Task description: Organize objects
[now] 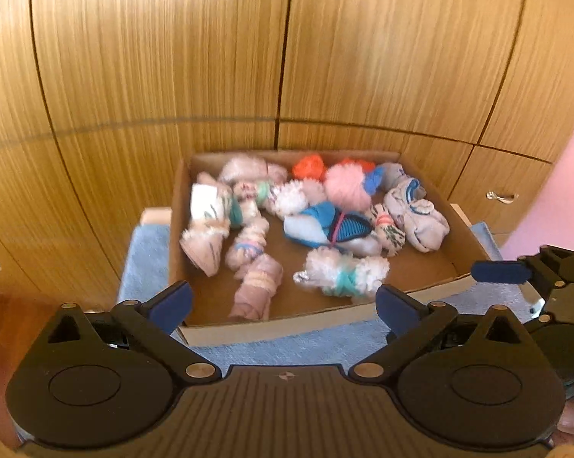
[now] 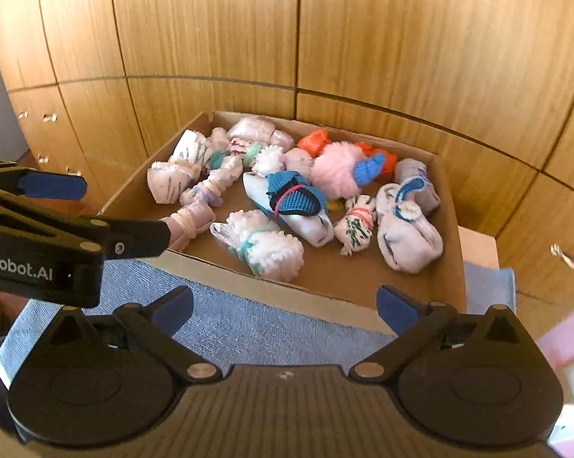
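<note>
A shallow cardboard box (image 1: 420, 286) (image 2: 453, 267) holds several rolled sock bundles: a fluffy pink one (image 1: 346, 187) (image 2: 336, 171), a blue mesh one (image 1: 325, 227) (image 2: 291, 198), an orange one (image 1: 306, 166) (image 2: 315, 141) and a fluffy white one with a teal band (image 1: 340, 273) (image 2: 266, 246). My left gripper (image 1: 283, 301) is open and empty, just short of the box's near wall. My right gripper (image 2: 285, 303) is open and empty, over the blue cloth before the box. The left gripper's fingers (image 2: 54, 185) show at the left of the right wrist view.
The box sits on a blue towel (image 1: 287, 343) (image 2: 229, 316) over a small stand. Wooden wardrobe doors (image 1: 210, 57) (image 2: 401, 38) rise right behind it, with metal handles (image 1: 500, 196) (image 2: 569, 255). A pink wall (image 1: 561, 191) is at the right.
</note>
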